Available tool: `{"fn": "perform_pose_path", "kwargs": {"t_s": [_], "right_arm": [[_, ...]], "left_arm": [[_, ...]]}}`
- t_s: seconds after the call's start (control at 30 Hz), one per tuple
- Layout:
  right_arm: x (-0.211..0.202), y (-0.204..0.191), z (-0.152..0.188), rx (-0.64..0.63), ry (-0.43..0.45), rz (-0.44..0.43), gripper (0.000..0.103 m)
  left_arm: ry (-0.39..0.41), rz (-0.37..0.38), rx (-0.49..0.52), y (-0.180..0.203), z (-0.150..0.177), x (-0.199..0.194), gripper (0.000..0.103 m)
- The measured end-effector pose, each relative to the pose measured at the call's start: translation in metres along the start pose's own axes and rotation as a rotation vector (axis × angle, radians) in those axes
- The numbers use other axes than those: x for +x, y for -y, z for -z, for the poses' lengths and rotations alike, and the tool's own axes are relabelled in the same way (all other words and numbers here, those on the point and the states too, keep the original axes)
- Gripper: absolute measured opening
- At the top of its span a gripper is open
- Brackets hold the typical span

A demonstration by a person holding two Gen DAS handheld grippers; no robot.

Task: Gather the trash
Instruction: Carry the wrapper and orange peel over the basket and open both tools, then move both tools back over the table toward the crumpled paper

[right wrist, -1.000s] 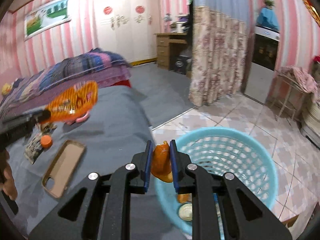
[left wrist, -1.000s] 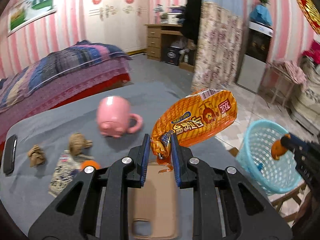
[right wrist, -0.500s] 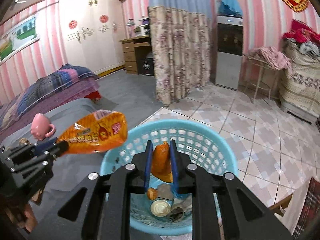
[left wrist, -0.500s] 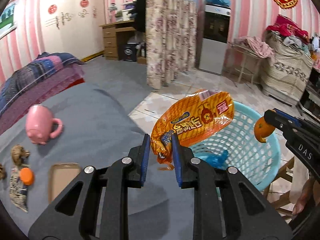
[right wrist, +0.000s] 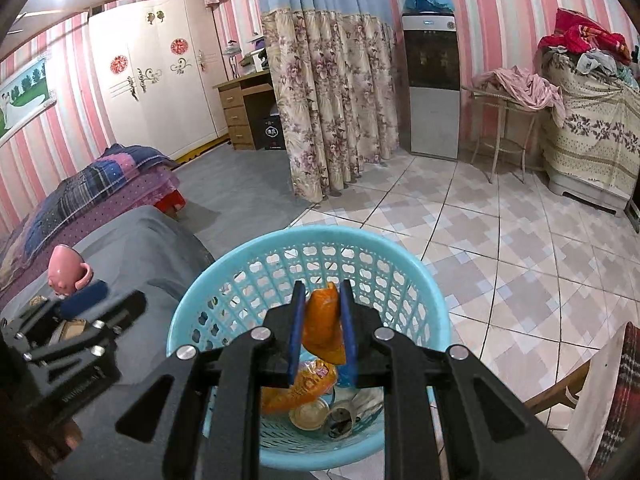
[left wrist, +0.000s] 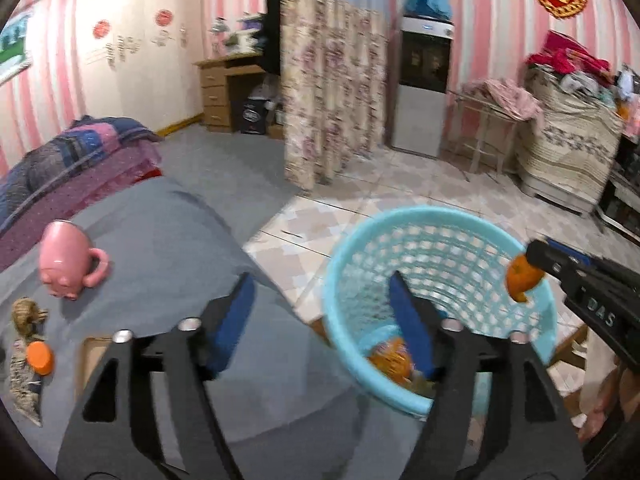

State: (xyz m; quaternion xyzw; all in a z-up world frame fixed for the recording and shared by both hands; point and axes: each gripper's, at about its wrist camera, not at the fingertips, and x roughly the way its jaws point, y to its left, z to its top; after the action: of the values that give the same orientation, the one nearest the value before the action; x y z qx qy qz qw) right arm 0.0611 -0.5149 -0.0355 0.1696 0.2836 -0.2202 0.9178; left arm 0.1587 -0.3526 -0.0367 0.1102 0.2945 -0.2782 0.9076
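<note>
The left gripper [left wrist: 320,316] has just been opening, nothing between its jaws — the snack bag [right wrist: 298,386] is lying in the basket [right wrist: 280,244] below. The right gripper [right wrist: 322,328] is clenching orange peel [right wrist: 322,326] over the basket, ready for dropping.

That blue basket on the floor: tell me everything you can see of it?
The round light-blue plastic basket stands upright on the tiled floor beside the grey-covered bed. Its wall is an open lattice under a smooth rim. Inside lie an orange snack wrapper, a round metal lid and other scraps too dim to name. The right tongs hang over it, shut on an orange peel; the left tongs are open and empty at its rim.
</note>
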Motion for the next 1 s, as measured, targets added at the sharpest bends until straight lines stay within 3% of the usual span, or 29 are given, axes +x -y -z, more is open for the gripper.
{"fn": "perform_pose_path", "kwargs": {"t_s": [0.17,0.53,0.57,0.6,0.67,0.73,0.9,1.0], "right_arm": [[0.007,-0.011,0.005,-0.028,-0.005,-0.004,0.018],[0.026,-0.044,0.015,-0.093,-0.033,0.007,0.021],[0.027,-0.045,0.015,-0.092,-0.033,0.009,0.03],[0.028,-0.046,0.016,-0.088,-0.034,0.009,0.046],[0.029,-0.048,0.017,-0.086,-0.033,0.014,0.064],[0.03,-0.05,0.018,-0.085,-0.035,0.015,0.065],[0.025,-0.055,0.019,-0.09,-0.009,0.048,0.084],[0.019,-0.061,0.017,-0.094,0.009,0.048,0.087]], "left_arm": [[0.038,-0.075,-0.04,-0.034,-0.008,-0.013,0.085],[0.046,-0.18,-0.138,-0.102,-0.013,-0.025,0.089],[0.047,-0.187,-0.139,-0.105,-0.013,-0.026,0.09],[0.047,-0.192,-0.14,-0.109,-0.012,-0.028,0.09],[0.045,-0.207,-0.138,-0.116,-0.011,-0.03,0.091],[0.044,-0.218,-0.143,-0.122,-0.011,-0.033,0.091],[0.045,-0.234,-0.158,-0.136,-0.01,-0.041,0.091],[0.061,-0.254,-0.151,-0.143,-0.011,-0.051,0.093]]}}
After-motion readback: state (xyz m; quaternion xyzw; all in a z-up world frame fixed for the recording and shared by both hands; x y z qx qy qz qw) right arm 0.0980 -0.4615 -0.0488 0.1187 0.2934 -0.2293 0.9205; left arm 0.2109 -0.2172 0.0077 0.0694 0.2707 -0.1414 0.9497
